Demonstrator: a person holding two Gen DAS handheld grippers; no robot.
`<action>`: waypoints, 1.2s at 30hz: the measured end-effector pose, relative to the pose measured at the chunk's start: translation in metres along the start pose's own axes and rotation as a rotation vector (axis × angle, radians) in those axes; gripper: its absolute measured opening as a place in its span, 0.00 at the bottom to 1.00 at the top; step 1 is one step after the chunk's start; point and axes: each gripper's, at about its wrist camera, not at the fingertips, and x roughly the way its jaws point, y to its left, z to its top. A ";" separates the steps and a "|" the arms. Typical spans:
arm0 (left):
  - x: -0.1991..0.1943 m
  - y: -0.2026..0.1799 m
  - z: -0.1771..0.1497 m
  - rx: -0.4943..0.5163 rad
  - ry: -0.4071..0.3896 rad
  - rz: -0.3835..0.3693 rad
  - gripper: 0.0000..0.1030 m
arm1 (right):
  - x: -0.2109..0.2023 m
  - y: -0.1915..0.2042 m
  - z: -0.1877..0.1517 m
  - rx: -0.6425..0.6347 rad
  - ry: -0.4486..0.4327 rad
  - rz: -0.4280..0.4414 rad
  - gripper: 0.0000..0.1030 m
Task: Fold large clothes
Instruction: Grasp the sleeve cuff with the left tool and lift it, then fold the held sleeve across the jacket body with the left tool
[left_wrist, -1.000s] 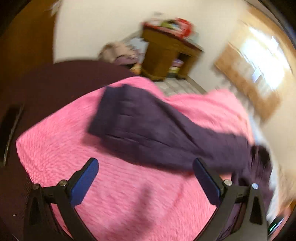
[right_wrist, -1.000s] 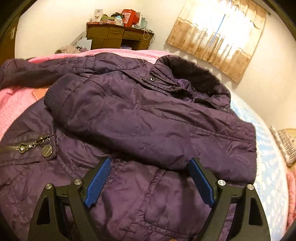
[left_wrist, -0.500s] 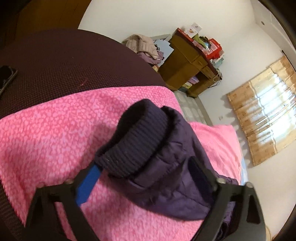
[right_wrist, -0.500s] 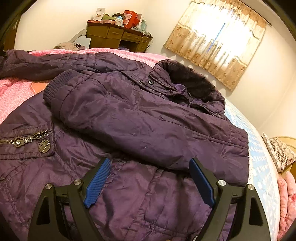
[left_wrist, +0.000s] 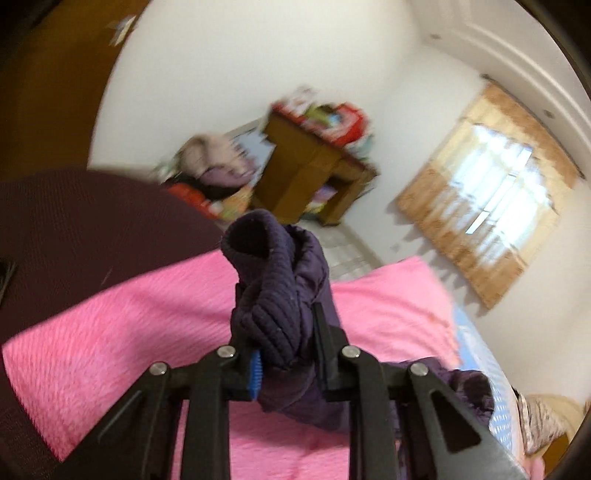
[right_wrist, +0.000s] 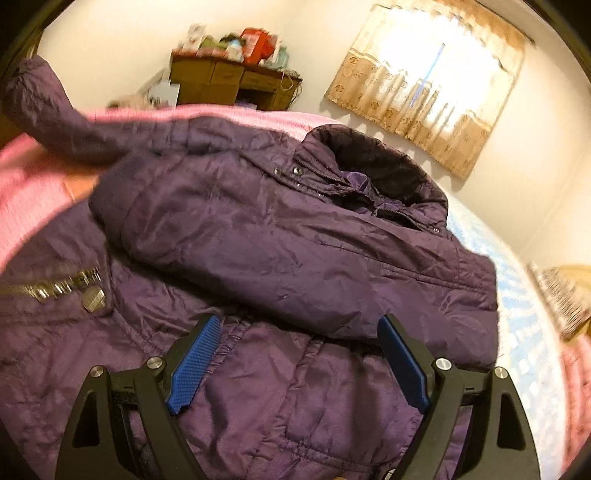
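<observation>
So the left tool (left_wrist: 282, 338) has just been closing and now pinches the ribbed cuff (left_wrist: 264, 291) of the purple jacket's sleeve, held up off the pink blanket (left_wrist: 122, 332). The right tool (right_wrist: 299, 363) is spread wide over the purple jacket (right_wrist: 295, 236), which lies on the bed with 1 sleeve folded across its front.

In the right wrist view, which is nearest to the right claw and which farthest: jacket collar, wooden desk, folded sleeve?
1. Folded sleeve, lying across the jacket just beyond the open right claw.
2. Jacket collar, farther up, right of centre.
3. Wooden desk, at the far wall, upper left.
</observation>
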 end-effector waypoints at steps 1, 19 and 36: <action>-0.002 -0.011 0.005 0.029 -0.017 -0.010 0.22 | -0.006 -0.010 0.001 0.052 -0.022 0.022 0.85; -0.040 -0.297 -0.090 0.593 -0.112 -0.404 0.20 | -0.049 -0.150 -0.059 0.596 -0.163 0.035 0.85; -0.046 -0.308 -0.230 1.063 -0.102 -0.403 1.00 | -0.053 -0.195 -0.106 0.897 -0.237 0.170 0.85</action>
